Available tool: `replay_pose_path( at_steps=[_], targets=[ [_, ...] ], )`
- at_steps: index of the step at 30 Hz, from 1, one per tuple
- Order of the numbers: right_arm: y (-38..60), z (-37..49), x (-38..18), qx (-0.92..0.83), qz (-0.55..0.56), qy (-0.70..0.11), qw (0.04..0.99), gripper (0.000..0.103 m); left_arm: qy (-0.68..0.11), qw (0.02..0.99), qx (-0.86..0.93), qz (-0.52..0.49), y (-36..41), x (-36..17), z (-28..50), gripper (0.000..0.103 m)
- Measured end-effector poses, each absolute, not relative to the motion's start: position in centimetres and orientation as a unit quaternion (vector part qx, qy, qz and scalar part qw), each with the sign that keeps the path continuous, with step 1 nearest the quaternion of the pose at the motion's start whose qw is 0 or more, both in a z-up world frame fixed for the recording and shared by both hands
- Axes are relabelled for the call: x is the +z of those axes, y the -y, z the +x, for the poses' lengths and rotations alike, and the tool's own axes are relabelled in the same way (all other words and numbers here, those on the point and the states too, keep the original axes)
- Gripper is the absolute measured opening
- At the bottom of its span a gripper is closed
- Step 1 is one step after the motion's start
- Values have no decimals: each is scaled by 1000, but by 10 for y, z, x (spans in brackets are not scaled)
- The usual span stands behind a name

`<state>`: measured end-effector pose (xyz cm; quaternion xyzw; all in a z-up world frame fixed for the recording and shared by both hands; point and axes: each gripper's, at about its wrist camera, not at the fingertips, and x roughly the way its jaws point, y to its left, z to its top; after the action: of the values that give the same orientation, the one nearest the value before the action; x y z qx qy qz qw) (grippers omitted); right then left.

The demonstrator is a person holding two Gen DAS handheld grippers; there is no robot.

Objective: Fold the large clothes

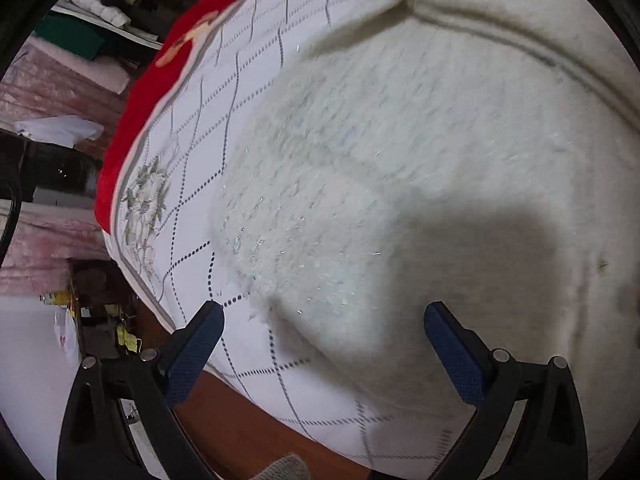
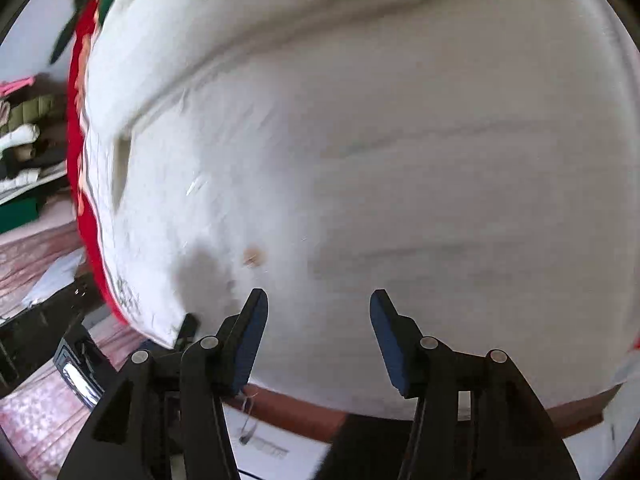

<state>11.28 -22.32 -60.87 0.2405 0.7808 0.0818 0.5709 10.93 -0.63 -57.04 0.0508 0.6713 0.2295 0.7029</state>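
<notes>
A large white fluffy garment (image 1: 420, 168) lies spread over the bed, blurred by motion, with a seam band curving along its far edge. My left gripper (image 1: 324, 310) hangs above its near edge, jaws wide apart and nothing between the blue pads. In the right wrist view the same white garment (image 2: 360, 160) fills most of the picture, with a small brown spot (image 2: 253, 257) on it. My right gripper (image 2: 319, 300) is above the garment's near part, jaws apart and holding nothing.
The bed has a white sheet with a dotted grid and flowers (image 1: 192, 200) and a red border (image 1: 132, 120). Its brown wooden frame (image 1: 248, 432) runs along the near side. Piled clothes (image 1: 120, 4) and pink bedding (image 1: 52, 88) lie beyond the left edge.
</notes>
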Motion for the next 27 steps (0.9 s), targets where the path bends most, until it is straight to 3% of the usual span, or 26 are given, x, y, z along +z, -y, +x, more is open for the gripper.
replay_pose_path(
  at_steps=[2,3,4,5,13,18,20,22,23,27],
  targets=[
    [189,113,-623,89,226,-782,574,54,-674,705,218,29,-3,-578,107,103],
    [172,110,-632,78,203,-782,584,35,-674,707,215,23,-2,-580,106,103],
    [163,112,-639,65,183,-784,590,7,-672,709,211,22,-3,-580,105,103],
    [156,110,-644,52,163,-786,594,1,-671,712,208,21,-6,-582,104,103],
    [98,110,-658,85,191,-797,566,0,-662,723,198,7,-6,-582,101,103],
    [118,129,-654,114,200,-800,554,1,-633,743,213,46,13,-552,104,103],
    [132,138,-638,117,173,-789,578,13,-616,753,219,74,26,-538,107,103],
    [153,142,-622,118,157,-779,596,61,-602,760,226,90,42,-525,109,103],
    [167,146,-615,119,153,-774,603,67,-596,765,226,91,49,-519,111,103],
    [251,162,-585,123,110,-758,631,68,-579,772,237,114,94,-501,115,103]
  ],
)
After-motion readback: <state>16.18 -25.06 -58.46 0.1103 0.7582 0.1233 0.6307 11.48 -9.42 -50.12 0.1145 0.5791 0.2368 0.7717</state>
